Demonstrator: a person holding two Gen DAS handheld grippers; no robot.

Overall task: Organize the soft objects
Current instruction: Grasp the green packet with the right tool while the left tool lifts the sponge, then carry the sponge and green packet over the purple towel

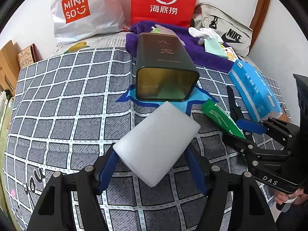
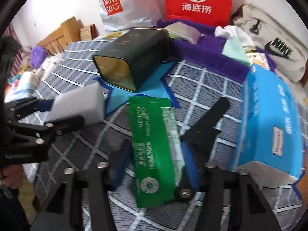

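Observation:
My left gripper [image 1: 152, 159] is shut on a white sponge block [image 1: 157, 140] and holds it above the checked bedspread, just in front of the open mouth of a dark green tin [image 1: 165, 65] lying on its side. The sponge [image 2: 80, 104] and the tin [image 2: 132, 57] also show in the right wrist view. My right gripper [image 2: 154, 154] is open around a green packet [image 2: 154, 146] that lies on the bed; the packet [image 1: 221, 117] shows beside that gripper [image 1: 238, 123] in the left wrist view.
A blue tissue pack [image 2: 269, 119] lies right of the packet. A purple towel [image 1: 207, 53] with a white cloth [image 1: 204, 32] lies behind the tin. A red paper bag [image 1: 163, 2], a white Miniso bag [image 1: 82, 9] and a Nike bag [image 1: 227, 30] stand at the back wall.

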